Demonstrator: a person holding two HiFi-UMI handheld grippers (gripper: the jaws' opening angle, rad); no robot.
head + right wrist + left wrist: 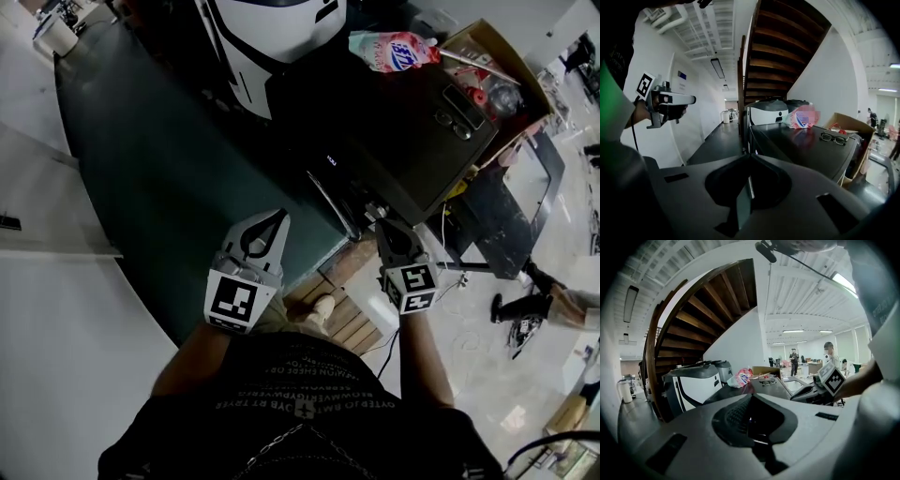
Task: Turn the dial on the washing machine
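Observation:
The washing machine [394,141] is a black box with a flat dark top, just ahead of me; I cannot make out its dial in any view. My left gripper [277,217], white, points at the machine's left front corner, its jaws closed tip to tip on nothing. My right gripper [380,223], dark, is held close to the machine's front edge and is also shut and empty. In the left gripper view, the left gripper [750,398] looks over the machine's top [754,387]. In the right gripper view, the right gripper [749,157] faces the machine's near corner [801,140].
On the machine's top lie a pair of glasses [454,122] and a pink detergent bag [392,52]. A white appliance [281,37] stands behind, and an open cardboard box [492,66] to the right. Wooden slats [347,319] lie at my feet. A wooden staircase [787,42] rises overhead.

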